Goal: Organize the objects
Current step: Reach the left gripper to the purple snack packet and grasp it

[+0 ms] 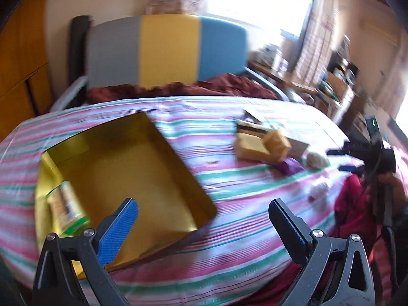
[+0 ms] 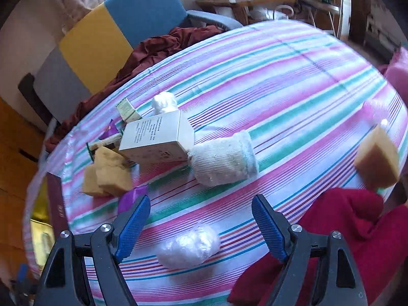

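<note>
- My left gripper [image 1: 204,223] is hanging released and empty above the gold box [image 1: 132,168] on the striped bedsheet [image 1: 229,107].
- My right gripper [image 2: 201,225] is gaping, empty, over a white plastic bundle [image 2: 188,250].
- Sponges [image 2: 108,176], a white carton [image 2: 158,137] and a sock [image 2: 224,162] are lying clustered beyond it.

The left tongs [image 1: 204,225] point steeply downward with their blue-padded fingers [image 1: 119,232] spread wide and nothing between them. The right tongs [image 2: 201,225] also tilt down, jaws parted and empty; they show in the left view too, at its right edge.
</note>
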Tool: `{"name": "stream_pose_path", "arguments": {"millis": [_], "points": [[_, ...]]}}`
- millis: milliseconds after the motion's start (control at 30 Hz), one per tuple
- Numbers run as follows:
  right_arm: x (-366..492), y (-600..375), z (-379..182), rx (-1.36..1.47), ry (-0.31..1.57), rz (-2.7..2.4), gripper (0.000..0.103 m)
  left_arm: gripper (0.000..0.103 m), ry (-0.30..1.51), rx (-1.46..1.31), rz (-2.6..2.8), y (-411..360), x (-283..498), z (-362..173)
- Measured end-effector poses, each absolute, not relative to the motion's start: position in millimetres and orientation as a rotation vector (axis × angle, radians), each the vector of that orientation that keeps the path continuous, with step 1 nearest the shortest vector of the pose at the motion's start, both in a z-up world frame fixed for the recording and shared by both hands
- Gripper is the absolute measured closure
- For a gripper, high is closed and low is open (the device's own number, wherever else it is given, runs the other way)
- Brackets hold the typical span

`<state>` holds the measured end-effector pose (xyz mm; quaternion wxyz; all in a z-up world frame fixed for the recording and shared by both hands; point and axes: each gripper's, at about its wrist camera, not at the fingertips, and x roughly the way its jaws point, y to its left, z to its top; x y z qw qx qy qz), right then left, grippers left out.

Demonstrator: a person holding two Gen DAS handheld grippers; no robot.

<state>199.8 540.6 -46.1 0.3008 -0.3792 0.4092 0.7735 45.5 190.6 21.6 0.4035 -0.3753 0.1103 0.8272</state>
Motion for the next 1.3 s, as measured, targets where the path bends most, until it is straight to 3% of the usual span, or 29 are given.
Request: {"name": "stream_pose_path", "arguments": {"millis": [367, 533, 733, 1033, 1100, 1133, 1300], "points": [[214, 548, -52, -0.847, 1.352, 2.111, 0.02, 0.0, 0.345, -1.068, 1.895, 300, 57, -12], [211, 549, -53, -0.845, 1.372, 2.133, 0.02, 0.001, 0.318, -1.107, 1.859, 329, 54, -18], [215, 550, -54, -0.819, 1.399, 2.141, 0.02, 0.017, 0.338, -1.181, 1.798, 375, 55, -36], [215, 551, -54, -0.81, 1.421, 2.155, 0.02, 0.016, 0.309, -1.281, 1.812, 439, 49, -59], [214, 551, -55, -0.809, 1.429, 2.162, 0.02, 0.03, 0.33, -1.301, 1.819, 449, 47, -70], [214, 551, -55, -0.808, 1.433, 2.161, 0.02, 0.05, 0.346, -1.316, 1.798, 453, 46, -76], [215, 553, -56, -0.798, 1.452, 2.158, 0.02, 0.059, 0.371, -1.247, 1.786, 437, 55, -79]]}}
